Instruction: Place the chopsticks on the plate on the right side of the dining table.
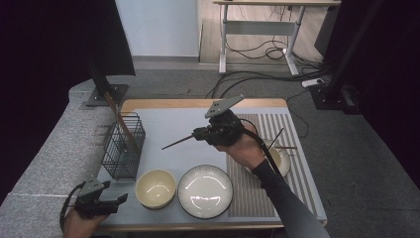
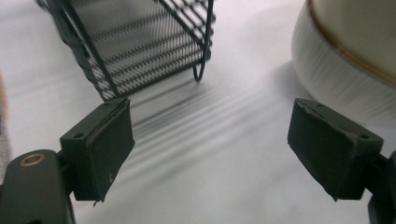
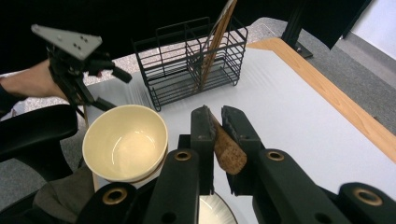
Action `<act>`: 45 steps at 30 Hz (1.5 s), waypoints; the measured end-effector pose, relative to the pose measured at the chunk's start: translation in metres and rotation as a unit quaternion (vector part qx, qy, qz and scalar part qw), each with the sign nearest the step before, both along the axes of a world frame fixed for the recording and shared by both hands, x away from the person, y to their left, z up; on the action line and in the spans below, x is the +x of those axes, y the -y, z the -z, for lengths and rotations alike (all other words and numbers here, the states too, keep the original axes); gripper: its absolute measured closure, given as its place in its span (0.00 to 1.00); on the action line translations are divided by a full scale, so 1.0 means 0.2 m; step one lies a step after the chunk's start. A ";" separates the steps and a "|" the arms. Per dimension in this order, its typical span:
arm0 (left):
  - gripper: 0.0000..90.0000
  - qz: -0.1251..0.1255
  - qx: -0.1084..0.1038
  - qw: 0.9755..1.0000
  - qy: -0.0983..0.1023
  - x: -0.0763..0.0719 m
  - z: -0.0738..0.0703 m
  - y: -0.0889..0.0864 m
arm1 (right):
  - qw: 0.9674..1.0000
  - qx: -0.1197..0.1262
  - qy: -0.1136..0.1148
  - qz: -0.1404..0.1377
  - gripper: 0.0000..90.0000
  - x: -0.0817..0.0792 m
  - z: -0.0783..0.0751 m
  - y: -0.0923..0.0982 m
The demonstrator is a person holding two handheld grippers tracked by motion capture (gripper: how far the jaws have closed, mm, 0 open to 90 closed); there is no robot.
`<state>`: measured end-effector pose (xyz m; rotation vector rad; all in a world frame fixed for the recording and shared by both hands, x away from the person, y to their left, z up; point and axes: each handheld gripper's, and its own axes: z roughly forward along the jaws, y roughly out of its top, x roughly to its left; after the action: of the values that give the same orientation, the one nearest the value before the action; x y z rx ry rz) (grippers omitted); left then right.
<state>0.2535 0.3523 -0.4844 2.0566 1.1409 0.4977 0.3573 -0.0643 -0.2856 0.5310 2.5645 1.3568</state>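
Chopstick [image 1: 179, 142] sits mid-frame above the counter [image 1: 168, 124], pinched in our right claw [image 1: 198, 134]. Our left claw [image 1: 118, 199], jaws apart and empty, waits lower left. Risk: the tip misses the wire basket [image 1: 124, 144] and catches its rim.

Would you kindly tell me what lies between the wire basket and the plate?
The cream bowl sits between the wire basket and the plate, as the high view shows.
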 end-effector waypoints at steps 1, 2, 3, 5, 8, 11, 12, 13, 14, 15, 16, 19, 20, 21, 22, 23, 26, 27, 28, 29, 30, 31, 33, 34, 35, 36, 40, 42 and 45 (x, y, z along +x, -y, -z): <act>0.16 0.002 0.004 1.000 0.001 0.00 -0.02 0.00 | 1.000 0.001 0.000 0.001 0.92 0.00 0.00 0.01; 0.16 0.002 0.006 1.000 0.001 0.00 -0.04 -0.01 | 1.000 0.000 -0.001 0.001 0.92 0.00 0.01 0.02; 0.16 0.003 0.008 1.000 0.004 0.00 -0.07 -0.01 | 1.000 0.001 -0.002 0.003 0.92 -0.01 0.01 0.03; 0.16 0.006 0.008 1.000 0.009 0.00 -0.13 0.00 | 1.000 0.002 -0.002 0.004 0.92 -0.01 0.02 0.04; 0.17 0.015 0.005 1.000 0.017 0.00 -0.21 0.02 | 1.000 0.005 -0.003 0.006 0.92 -0.02 0.03 0.07; 0.18 0.028 0.006 0.999 0.024 0.02 -0.29 0.06 | 1.000 0.006 -0.004 0.006 0.92 -0.04 0.04 0.09; 0.18 0.034 0.007 0.999 0.026 0.02 -0.32 0.08 | 1.000 0.008 -0.005 0.006 0.92 -0.04 0.04 0.10; 0.19 0.040 0.008 0.999 0.028 0.03 -0.35 0.10 | 1.000 0.010 -0.006 0.006 0.92 -0.04 0.04 0.10; 0.20 0.046 0.010 0.998 0.029 0.04 -0.37 0.12 | 1.000 0.009 -0.006 0.007 0.92 -0.05 0.03 0.11; 0.20 0.053 0.012 0.998 0.031 0.05 -0.39 0.14 | 1.000 0.010 -0.005 0.007 0.92 -0.05 0.03 0.12; 0.20 0.061 0.013 0.998 0.032 0.06 -0.41 0.17 | 1.000 0.011 -0.006 0.006 0.92 -0.06 0.02 0.12; 0.21 0.085 0.010 0.996 0.036 0.10 -0.46 0.25 | 1.000 0.014 -0.007 0.002 0.92 -0.07 0.01 0.13; 0.22 0.093 0.008 0.995 0.035 0.11 -0.48 0.27 | 1.000 0.015 -0.007 0.003 0.92 -0.08 0.01 0.13; 0.23 0.100 0.008 0.994 0.034 0.13 -0.49 0.30 | 1.000 0.014 -0.006 0.002 0.92 -0.08 0.01 0.14; 0.24 0.107 0.011 0.994 0.032 0.14 -0.50 0.32 | 1.000 0.014 -0.006 0.002 0.92 -0.08 0.01 0.14; 0.24 0.111 0.016 0.993 0.032 0.16 -0.50 0.35 | 1.000 0.015 -0.006 0.001 0.92 -0.09 0.01 0.14; 0.26 0.123 0.021 0.992 0.034 0.20 -0.52 0.42 | 1.000 0.016 -0.008 -0.002 0.92 -0.10 0.01 0.14; 0.27 0.127 0.023 0.991 0.035 0.22 -0.52 0.44 | 1.000 0.016 -0.008 -0.004 0.92 -0.10 0.01 0.14; 0.27 0.131 0.022 0.991 0.035 0.23 -0.53 0.46 | 1.000 0.016 -0.009 -0.005 0.92 -0.10 0.01 0.14; 0.28 0.135 0.023 0.990 0.035 0.25 -0.53 0.48 | 1.000 0.017 -0.009 -0.006 0.92 -0.10 0.01 0.14; 0.29 0.139 0.024 0.989 0.035 0.26 -0.53 0.50 | 1.000 0.017 -0.010 -0.006 0.92 -0.10 0.01 0.14; 0.30 0.144 0.026 0.989 0.035 0.28 -0.53 0.52 | 1.000 0.017 -0.010 -0.006 0.92 -0.10 0.02 0.14; 0.32 0.155 0.031 0.987 0.032 0.30 -0.54 0.56 | 1.000 0.016 -0.012 -0.008 0.92 -0.11 0.02 0.15; 0.33 0.160 0.032 0.986 0.032 0.31 -0.53 0.59 | 1.000 0.016 -0.012 -0.009 0.92 -0.11 0.02 0.15; 0.34 0.164 0.032 0.985 0.031 0.33 -0.53 0.61 | 1.000 0.017 -0.011 -0.009 0.92 -0.11 0.03 0.15; 0.35 0.169 0.032 0.985 0.030 0.34 -0.53 0.62 | 1.000 0.017 -0.012 -0.010 0.92 -0.11 0.03 0.15; 0.38 0.183 0.027 0.982 0.026 0.38 -0.53 0.69 | 1.000 0.019 -0.013 -0.014 0.92 -0.12 0.03 0.15; 0.40 0.189 0.024 0.981 0.023 0.39 -0.52 0.70 | 1.000 0.019 -0.013 -0.017 0.92 -0.12 0.02 0.15; 0.42 0.191 0.030 0.981 0.022 0.40 -0.50 0.72 | 1.000 0.022 -0.013 -0.018 0.92 -0.13 0.02 0.15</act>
<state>0.3342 0.2079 -0.3843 2.2360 0.6849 0.3870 0.3316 -0.0947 -0.2898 0.5155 2.5824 1.4302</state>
